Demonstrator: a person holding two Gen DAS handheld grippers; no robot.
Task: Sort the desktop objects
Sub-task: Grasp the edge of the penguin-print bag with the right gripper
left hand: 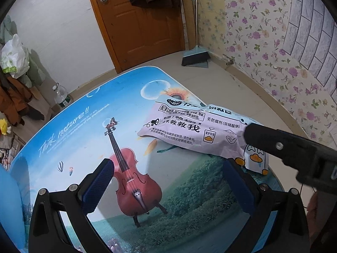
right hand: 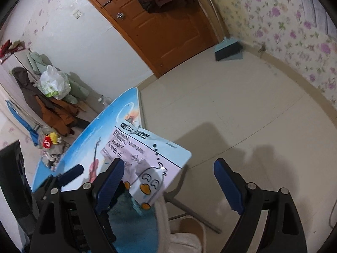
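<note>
1. Two views, left wrist first: left gripper point(left hand: 167, 186) spread wide over the table point(left hand: 69, 126), nothing between the pads. Snack bag point(left hand: 198, 133) ahead and to the right, lying flat with its near corner past the table edge. One finger of the right gripper point(left hand: 294, 154) reaching in from the right, its tip over the bag, contact unclear.
2. Right wrist view: right gripper point(right hand: 168, 181) wide open, holding nothing. Snack bag point(right hand: 147, 164) ahead and toward the left finger, its corner jutting beyond the table point(right hand: 118, 113) rim over bare floor.
3. Step in hand, by judgement: approach to pick up the bag.
4. Next move probably calls for jaws straddling the overhanging corner, then closing.
5. Open floor right of the gripper; left gripper crowding the other side.
</note>
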